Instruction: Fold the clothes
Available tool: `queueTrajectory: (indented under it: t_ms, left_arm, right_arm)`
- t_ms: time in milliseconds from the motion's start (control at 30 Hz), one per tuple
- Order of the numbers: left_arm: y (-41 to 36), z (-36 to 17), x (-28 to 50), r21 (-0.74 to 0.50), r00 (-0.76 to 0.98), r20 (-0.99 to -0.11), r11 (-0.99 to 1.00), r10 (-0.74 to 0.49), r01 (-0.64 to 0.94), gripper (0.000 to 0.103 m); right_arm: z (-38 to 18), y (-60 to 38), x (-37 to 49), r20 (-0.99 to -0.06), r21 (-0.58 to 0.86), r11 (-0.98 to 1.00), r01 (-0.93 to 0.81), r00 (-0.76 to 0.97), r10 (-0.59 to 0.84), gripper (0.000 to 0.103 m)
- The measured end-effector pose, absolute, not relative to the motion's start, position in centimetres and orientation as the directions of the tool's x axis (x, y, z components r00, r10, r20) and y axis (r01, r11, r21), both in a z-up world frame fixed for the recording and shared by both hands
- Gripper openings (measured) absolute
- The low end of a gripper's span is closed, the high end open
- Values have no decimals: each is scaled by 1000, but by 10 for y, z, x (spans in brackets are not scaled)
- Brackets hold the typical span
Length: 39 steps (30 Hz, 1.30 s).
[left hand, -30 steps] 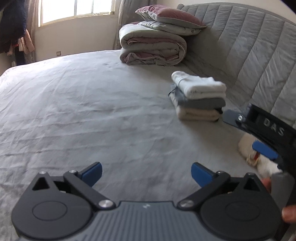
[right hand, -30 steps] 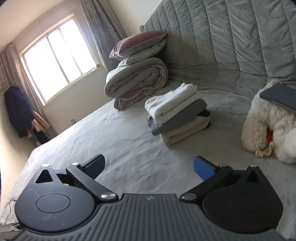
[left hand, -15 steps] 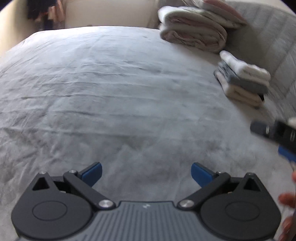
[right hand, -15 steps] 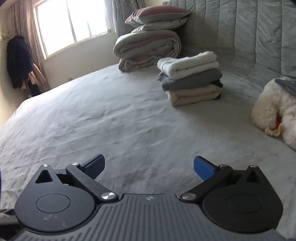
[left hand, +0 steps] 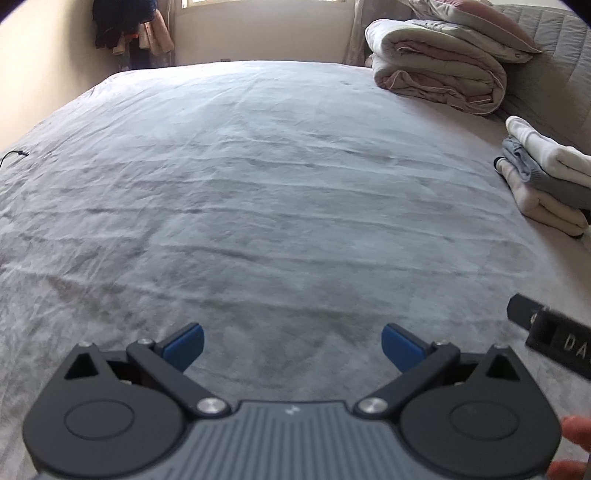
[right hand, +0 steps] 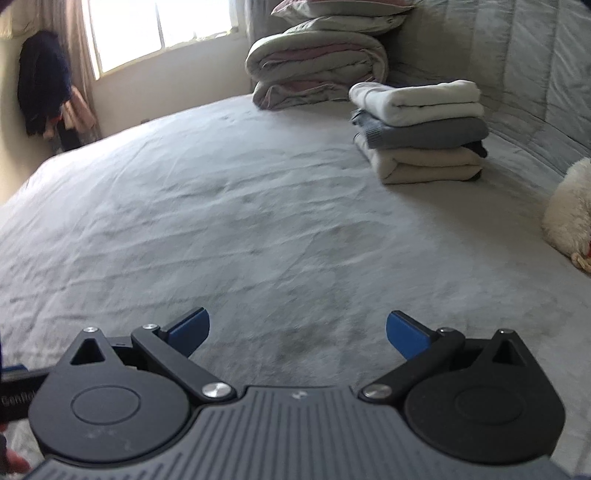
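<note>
Both cameras had swung down toward the bare bed point(right hand: 236, 221), the left gripper point(left hand: 291, 345) and right gripper point(right hand: 297, 330) spread wide and empty, the folded stack point(right hand: 419, 129) beside the headboard point(right hand: 517, 55), no loose garment showing.

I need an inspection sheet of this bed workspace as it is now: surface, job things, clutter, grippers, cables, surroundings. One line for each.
Surface: grey bed sheet, wrinkled, middle bare.
Job's things: stack of folded clothes near the headboard, white on top, grey below, beige lowest; no unfolded garment seen.
Clutter: white plush toy at the right edge; rolled duvet with pillows on top.
Grippers: left gripper open, holding nothing; right gripper open, holding nothing.
Cables: thin dark cable end at the bed's left edge.
Surroundings: quilted headboard, window, hanging dark clothes in the corner.
</note>
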<state>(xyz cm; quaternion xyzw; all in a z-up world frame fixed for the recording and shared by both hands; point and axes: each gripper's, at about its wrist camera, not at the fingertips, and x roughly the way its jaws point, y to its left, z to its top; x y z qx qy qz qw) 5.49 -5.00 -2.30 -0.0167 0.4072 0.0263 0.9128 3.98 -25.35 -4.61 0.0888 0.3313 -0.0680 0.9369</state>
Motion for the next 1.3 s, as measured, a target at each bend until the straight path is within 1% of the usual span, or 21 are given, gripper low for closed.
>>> queueTrajectory:
  t_ms: [133, 300, 367, 433, 500, 600, 700, 867, 1033, 1300]
  left_arm:
    - [-46, -23, 58, -11, 668, -743, 998, 38, -69, 102]
    - [-45, -19, 58, -28, 684, -729, 999, 10, -45, 102]
    - [-49, -17, 57, -52, 694, -719, 999, -37, 0, 102]
    - [-54, -10, 52, -133, 710, -680, 983, -183, 126, 102]
    - [-62, -1, 46, -179, 717, -637, 959, -282, 218, 102]
    - [-76, 8, 32, -140, 748, -577, 942, -327, 305, 102]
    - [-86, 9, 24, -100, 757, -560, 934, -337, 342, 102]
    - [-90, 6, 22, -110, 743, -570, 928, -352, 356, 102]
    - [-90, 4, 24, -105, 745, -576, 934, -337, 342, 102]
    - [-88, 1, 27, -98, 743, -591, 943, -313, 319, 102]
  right_arm:
    - [-48, -252, 43, -630, 101, 975, 197, 771, -90, 103]
    - [-42, -262, 37, -591, 72, 957, 280, 785, -185, 103]
    - [-39, -268, 32, -572, 68, 943, 327, 787, -232, 103]
    - [-35, -275, 28, -553, 64, 925, 373, 785, -279, 103]
    - [-32, -282, 23, -532, 65, 904, 422, 781, -326, 103]
    - [-28, -295, 16, -501, 67, 865, 498, 766, -402, 103]
    - [-28, -299, 13, -499, 62, 858, 510, 760, -415, 103]
    - [-29, -306, 7, -496, 53, 847, 530, 750, -438, 103]
    - [-29, -314, 2, -493, 45, 834, 549, 738, -460, 103]
    - [-31, -308, 5, -498, 42, 842, 538, 742, -449, 103]
